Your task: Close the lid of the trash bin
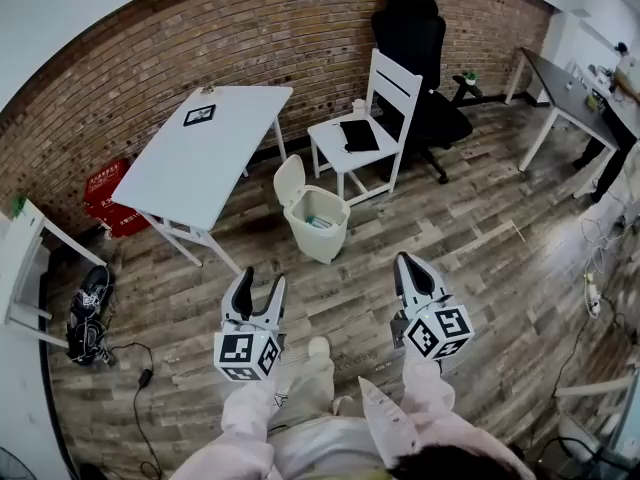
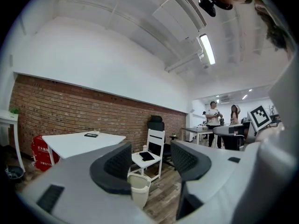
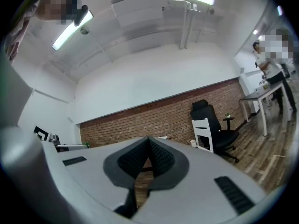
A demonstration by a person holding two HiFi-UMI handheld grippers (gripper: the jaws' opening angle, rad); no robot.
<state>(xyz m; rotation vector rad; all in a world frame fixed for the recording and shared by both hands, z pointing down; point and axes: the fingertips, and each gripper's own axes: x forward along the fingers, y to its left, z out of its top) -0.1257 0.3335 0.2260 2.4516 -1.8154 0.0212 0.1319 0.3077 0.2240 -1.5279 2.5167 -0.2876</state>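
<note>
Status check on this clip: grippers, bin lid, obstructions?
Left gripper jaws open, empty; right gripper jaws shut, empty. Trash bin lid up, untouched, both grippers short of it. Chair and table flank the bin; nothing between.

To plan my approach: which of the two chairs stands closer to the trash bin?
The white wooden chair, just beside the trash bin; the black office chair stands farther off, behind it.

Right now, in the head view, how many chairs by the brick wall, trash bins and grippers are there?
Chairs: 2 (white chair, black office chair)
Trash bins: 1 (trash bin)
Grippers: 2 (left gripper open, right gripper shut)
Total: 5
</note>
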